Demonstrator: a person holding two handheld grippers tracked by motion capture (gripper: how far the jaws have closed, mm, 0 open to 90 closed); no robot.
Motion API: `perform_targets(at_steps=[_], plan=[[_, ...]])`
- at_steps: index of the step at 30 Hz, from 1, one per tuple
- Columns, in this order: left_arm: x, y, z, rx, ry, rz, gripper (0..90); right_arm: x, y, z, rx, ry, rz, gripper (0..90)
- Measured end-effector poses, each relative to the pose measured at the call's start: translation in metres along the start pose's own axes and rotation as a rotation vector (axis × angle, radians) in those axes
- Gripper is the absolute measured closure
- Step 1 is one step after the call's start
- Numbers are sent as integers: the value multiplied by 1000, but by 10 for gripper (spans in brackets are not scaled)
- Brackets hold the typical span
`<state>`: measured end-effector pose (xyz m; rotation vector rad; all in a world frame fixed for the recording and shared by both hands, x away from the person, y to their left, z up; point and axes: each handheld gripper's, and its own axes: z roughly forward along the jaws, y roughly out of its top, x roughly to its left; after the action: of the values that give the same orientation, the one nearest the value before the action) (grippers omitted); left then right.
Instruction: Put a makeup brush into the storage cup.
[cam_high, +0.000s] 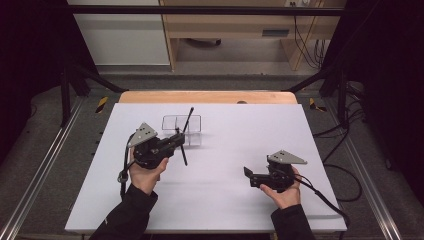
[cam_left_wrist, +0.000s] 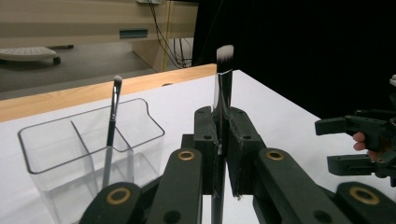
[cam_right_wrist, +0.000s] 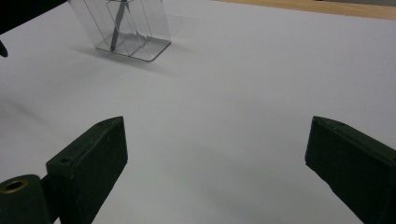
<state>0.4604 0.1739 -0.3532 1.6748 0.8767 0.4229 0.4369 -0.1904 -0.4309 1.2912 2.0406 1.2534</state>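
My left gripper (cam_high: 179, 137) (cam_left_wrist: 223, 116) is shut on a black-handled makeup brush (cam_left_wrist: 224, 88) (cam_high: 184, 155), held upright with its white bristle tip at the top. It hovers just in front of a clear divided organizer (cam_high: 170, 121) (cam_left_wrist: 140, 116) (cam_right_wrist: 152, 28). A thin brush (cam_left_wrist: 113, 109) (cam_high: 190, 116) stands in one of the organizer's compartments. My right gripper (cam_high: 250, 176) (cam_right_wrist: 215, 154) (cam_left_wrist: 334, 144) rests low over the white table at the right, jaws open and wide apart with nothing between them.
The white table top (cam_high: 235, 130) has a wooden strip (cam_high: 207, 96) along its far edge. Beyond it are a floor and wooden furniture (cam_high: 230, 25). Black cables (cam_high: 330, 200) trail from the grippers.
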Motion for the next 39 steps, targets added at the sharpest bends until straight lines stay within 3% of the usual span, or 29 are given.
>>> perform_targets(at_steps=[29,39], plan=[[17,33,5,15,47,62,831,-8,0,-5,9,-48,-9,20],[22,41,15,19,54,73,831,-10,1,-8,3,-63,-11,21]])
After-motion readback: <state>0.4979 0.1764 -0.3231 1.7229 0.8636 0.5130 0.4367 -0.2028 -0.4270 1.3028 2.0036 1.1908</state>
